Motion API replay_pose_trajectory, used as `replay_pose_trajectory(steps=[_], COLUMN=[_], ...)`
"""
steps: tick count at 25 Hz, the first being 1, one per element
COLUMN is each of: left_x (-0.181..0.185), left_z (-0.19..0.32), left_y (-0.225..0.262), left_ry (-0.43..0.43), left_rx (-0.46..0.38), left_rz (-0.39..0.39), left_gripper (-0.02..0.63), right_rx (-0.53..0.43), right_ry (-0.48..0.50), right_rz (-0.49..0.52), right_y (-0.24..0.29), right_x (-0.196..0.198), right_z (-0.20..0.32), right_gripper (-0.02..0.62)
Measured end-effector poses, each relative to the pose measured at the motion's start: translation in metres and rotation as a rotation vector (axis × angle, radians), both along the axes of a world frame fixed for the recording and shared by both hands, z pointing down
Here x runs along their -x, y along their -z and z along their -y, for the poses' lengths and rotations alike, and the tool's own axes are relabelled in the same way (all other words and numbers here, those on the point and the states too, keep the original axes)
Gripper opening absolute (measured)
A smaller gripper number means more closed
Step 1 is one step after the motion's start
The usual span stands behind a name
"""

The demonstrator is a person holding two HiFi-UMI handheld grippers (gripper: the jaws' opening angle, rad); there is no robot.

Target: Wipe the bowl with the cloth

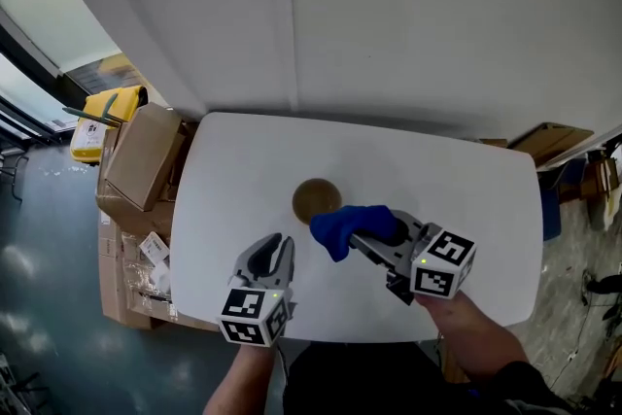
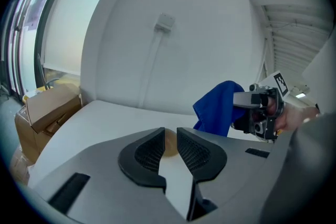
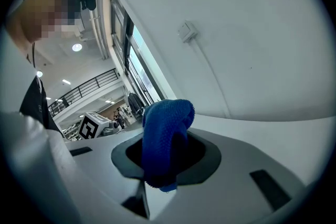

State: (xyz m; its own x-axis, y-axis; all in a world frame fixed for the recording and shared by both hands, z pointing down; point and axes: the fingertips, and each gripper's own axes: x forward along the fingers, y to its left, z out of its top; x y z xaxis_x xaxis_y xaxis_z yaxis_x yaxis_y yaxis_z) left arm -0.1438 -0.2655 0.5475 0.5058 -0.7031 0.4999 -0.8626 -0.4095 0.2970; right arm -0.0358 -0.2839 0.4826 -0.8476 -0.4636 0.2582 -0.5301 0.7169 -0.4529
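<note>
A white table (image 1: pixel 466 209) is set against a white wall (image 1: pixel 408 34). Nearest the person, by the table's front edge, the left gripper (image 1: pixel 275 253) is held with its jaws a little apart. Nothing is caught between them.

Beside it, to the right, the right gripper (image 1: pixel 374 238) is clamped on the blue cloth (image 1: pixel 352 226). The cloth is bunched up and sticks out past the jaw tips.

A little farther on, the brown bowl (image 1: pixel 316 199) is found near the middle of the table. It is round, so no long side has to be lined up. It lies ahead and to the left of the right gripper. It lies almost straight ahead of the left gripper and is seen through the gap in that gripper's jaws.

The cloth's far end is at the bowl's near rim. Whether they touch cannot be told. Only a short push forward and left seems to be needed to start wiping.
</note>
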Motion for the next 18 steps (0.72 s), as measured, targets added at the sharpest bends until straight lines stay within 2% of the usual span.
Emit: replay_pose_trajectory(steps=[2,6,10,13,18], left_x=[-0.002,-0.006,-0.009,-0.014,-0.018], left_z=[0.01,0.023,0.039,0.051,0.065], left_y=[-0.015,-0.052,-0.081,-0.101,-0.14], left_ry=[0.005,0.002,0.019,0.035,0.038], left_rx=[0.028,0.089,0.111,0.133,0.201], left_rz=[-0.009,-0.001,-0.017,-0.02,-0.009], left_gripper=[0.089,0.115,0.166,0.195,0.206], right_rx=[0.018,0.086,0.168,0.182,0.208], right_ry=[-0.016,-0.077,-0.113,-0.121,-0.141], right_rz=[0.001,0.019,0.03,-0.015,-0.074], right_y=[-0.017,-0.055,-0.096,-0.122,-0.157], right_x=[-0.002,-0.008,-0.007,-0.006,-0.003], right_z=[0.013,0.037,0.046,0.049,0.047], right_gripper=[0.081,0.081,0.081,0.081,0.081])
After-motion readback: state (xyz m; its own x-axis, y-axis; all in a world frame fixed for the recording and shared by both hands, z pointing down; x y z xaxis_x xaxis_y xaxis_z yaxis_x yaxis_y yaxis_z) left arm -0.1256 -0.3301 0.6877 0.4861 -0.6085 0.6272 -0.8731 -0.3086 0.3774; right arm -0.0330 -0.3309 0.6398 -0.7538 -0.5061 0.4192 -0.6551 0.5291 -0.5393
